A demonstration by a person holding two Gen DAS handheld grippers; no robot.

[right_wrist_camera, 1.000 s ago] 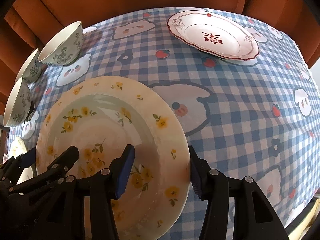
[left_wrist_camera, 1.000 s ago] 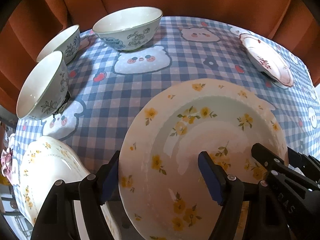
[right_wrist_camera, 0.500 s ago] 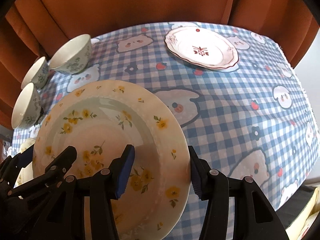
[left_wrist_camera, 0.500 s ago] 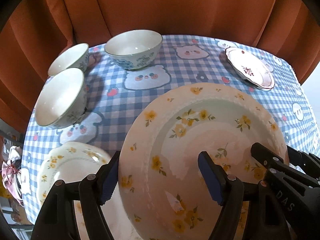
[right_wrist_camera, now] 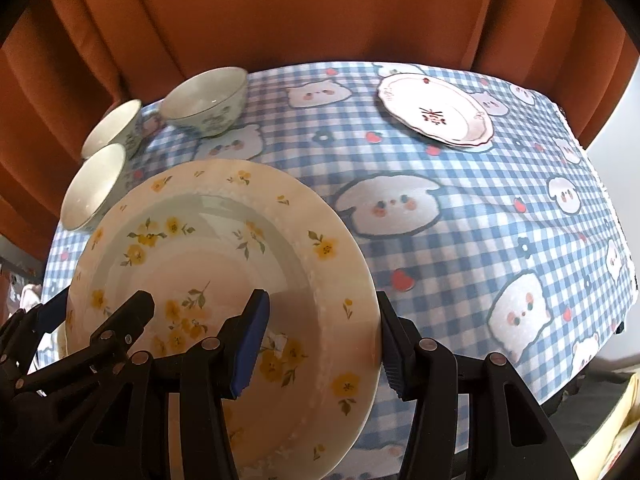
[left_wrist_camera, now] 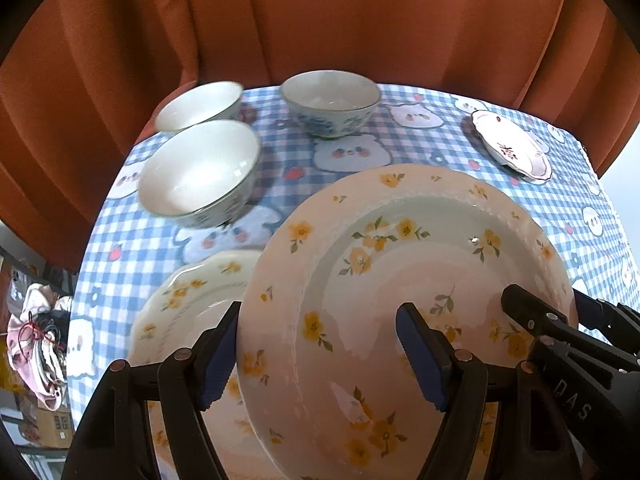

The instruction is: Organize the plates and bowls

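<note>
You held the yellow-flowered plate (left_wrist_camera: pixel 400 280) between both tools, raised above the checked tablecloth (right_wrist_camera: pixel 500 208). Your left gripper (left_wrist_camera: pixel 320 354) was clamped on the plate's left rim, one pad under the edge and the other inside the well. Your right gripper (right_wrist_camera: pixel 320 340) gripped the opposite rim in the same manner. A two-sided hold of this kind probably kept the wide, glossy plate level, since a single rim pinch would let it tip.

Directly below and to the left of your left gripper lay a second yellow-flowered plate (left_wrist_camera: pixel 192 300), partly covered by the held one. It was the likely stacking base, matching in pattern.

Ahead of your left gripper stood three bowls: the near bowl (left_wrist_camera: pixel 200 172), the far-left bowl (left_wrist_camera: pixel 196 106) and the blue-patterned bowl (left_wrist_camera: pixel 332 102). The near bowl sat close to the lower plate, so a careless swing forward could strike it. Far ahead to the right rested the red-trimmed plate (right_wrist_camera: pixel 436 110), well apart from the others, before an orange curtain (right_wrist_camera: pixel 320 12).
</note>
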